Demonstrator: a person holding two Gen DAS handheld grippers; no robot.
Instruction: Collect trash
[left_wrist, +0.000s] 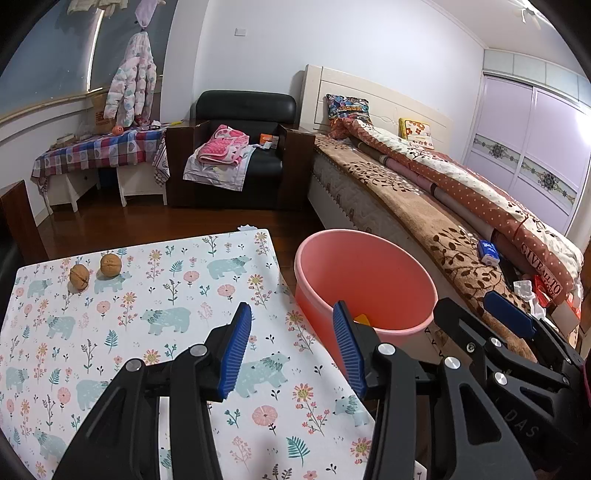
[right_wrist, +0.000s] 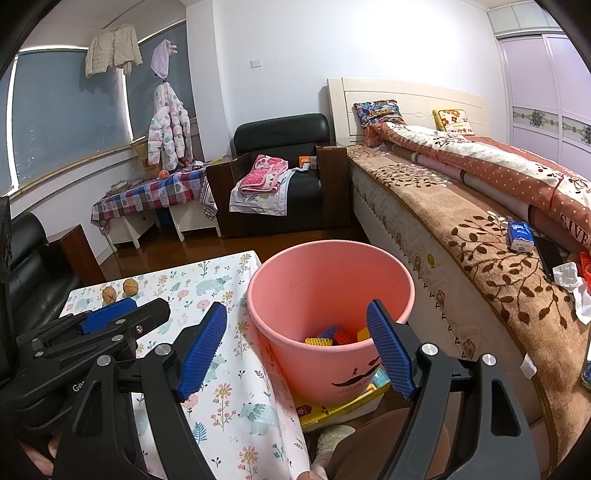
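Trash: two walnuts (left_wrist: 95, 270), side by side, upper left of the table (left_wrist: 177, 295) in the left view; far left of centre in the right view (right_wrist: 120, 288).
Bin: pink bucket (right_wrist: 295, 280), centre frame, just beside the table's right edge; coloured toy pieces (right_wrist: 334, 336) lie inside.
Bin marking: black moustache print (right_wrist: 354, 376) on the front; small writing above it unreadable.
Left gripper (left_wrist: 291, 350): fingers apart, nothing between them, over the table's right edge.
Right gripper (right_wrist: 295, 350): fingers wide apart, empty, framing the bucket.
Writing: quilt (left_wrist: 480, 199) at right reads "GIVE ALL TO"; right gripper's body shows "DAS" in the left view.
Bed (right_wrist: 461, 221): blue tissue pack (right_wrist: 521, 236), lettering illegible.
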